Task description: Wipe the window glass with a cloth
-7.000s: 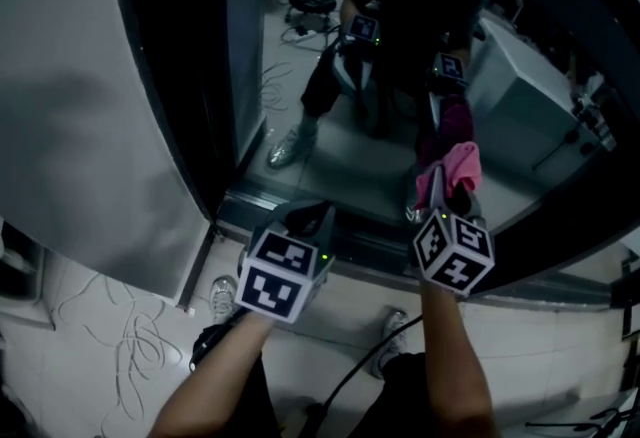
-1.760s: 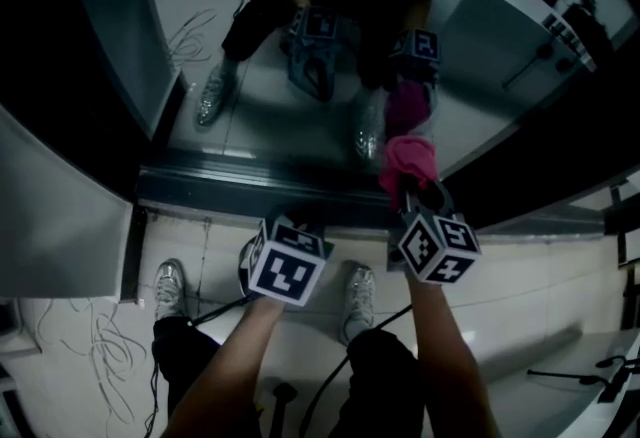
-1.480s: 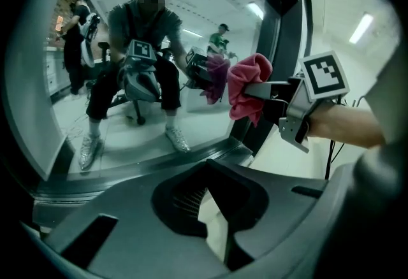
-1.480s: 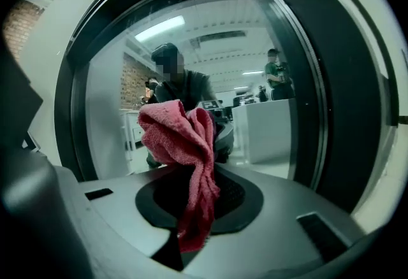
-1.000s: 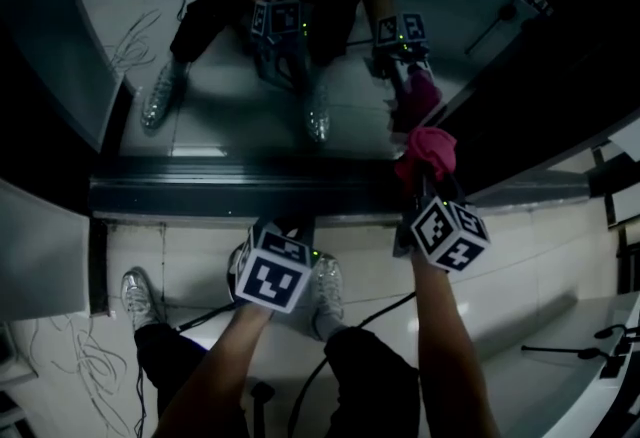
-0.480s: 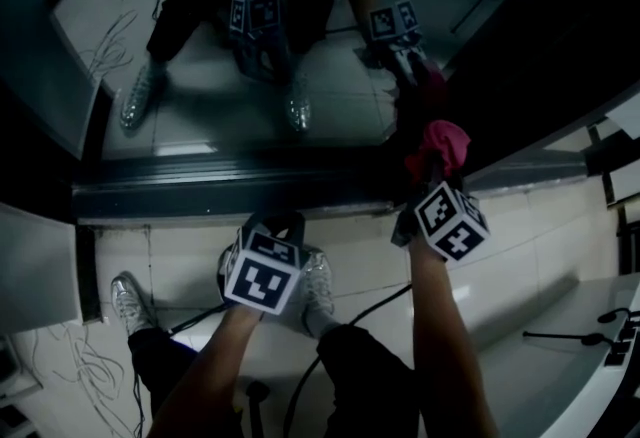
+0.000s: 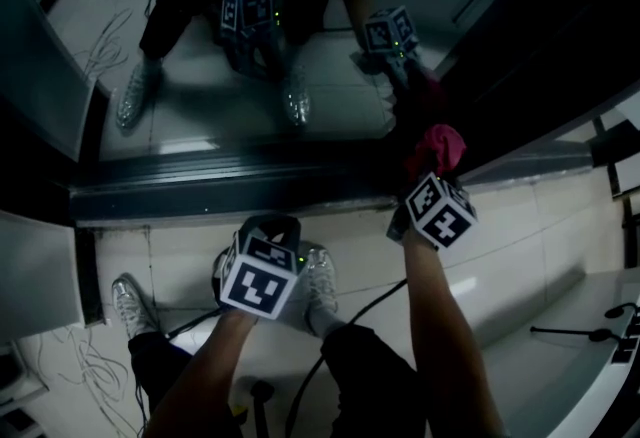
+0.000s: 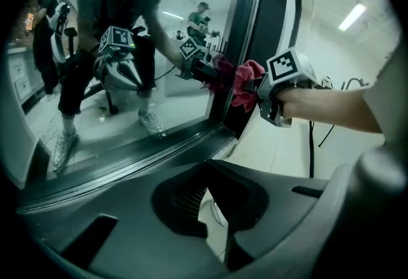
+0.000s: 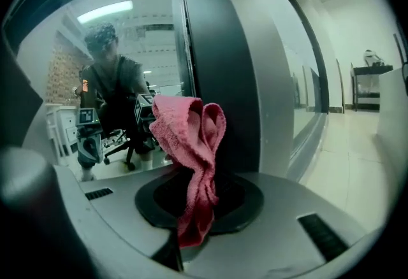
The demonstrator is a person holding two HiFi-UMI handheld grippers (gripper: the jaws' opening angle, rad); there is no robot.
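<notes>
While right claw [image 9: 193,233] pinches cloth [image 9: 191,137] by window glass [image 7: 200,116], left claw [image 8: 210,172] seemingly clenched.

A pink cloth [image 9: 191,144] is glowing against a black frame [image 9: 220,48] as black-and-white square markers [image 7: 258,284] are patterning the grey left gripper [image 7: 272,223] and right gripper [image 7: 425,176], while the floor [image 7: 520,236] is showing pale tiles with thin dark seams.
</notes>
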